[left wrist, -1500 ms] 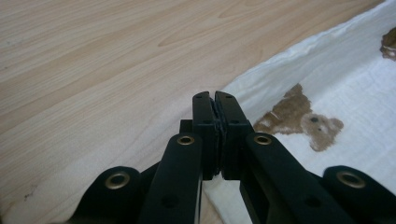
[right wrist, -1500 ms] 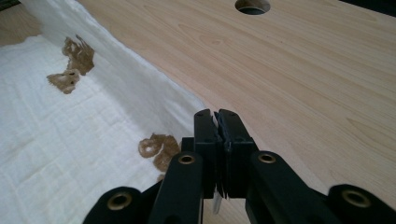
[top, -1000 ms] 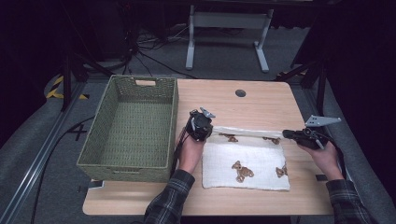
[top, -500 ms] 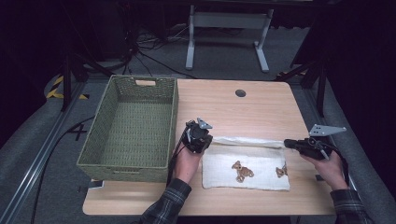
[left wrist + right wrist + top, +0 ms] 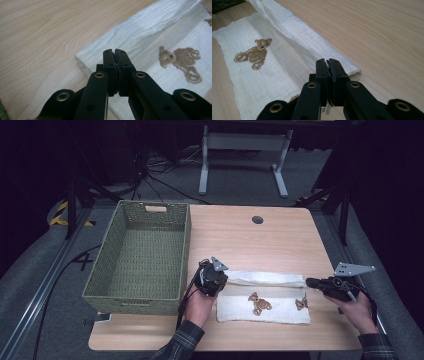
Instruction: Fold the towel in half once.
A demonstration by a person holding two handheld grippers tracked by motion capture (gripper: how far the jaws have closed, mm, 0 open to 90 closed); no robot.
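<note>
A white cloth (image 5: 265, 312) printed with brown teddy bears (image 5: 259, 303) lies on the wooden table (image 5: 240, 240) near its front edge. Its far part is folded over into a long roll-like fold (image 5: 265, 278). My left gripper (image 5: 223, 283) is at the fold's left end and my right gripper (image 5: 308, 282) is at its right end. In the left gripper view the jaws (image 5: 115, 51) are pressed together over the cloth (image 5: 140, 32), beside a bear (image 5: 181, 61). In the right gripper view the jaws (image 5: 327, 60) are shut, with a bit of the cloth (image 5: 274, 72) pinched beneath them.
A green woven basket (image 5: 137, 292) stands on the table's left half, close to my left hand. A round cable hole (image 5: 257, 219) sits near the far edge. Bare wood lies beyond the cloth.
Both grippers have moved toward the front edge of the table, pulling the cloth's far edge along with them. The fold now lies lower over the bear prints.
</note>
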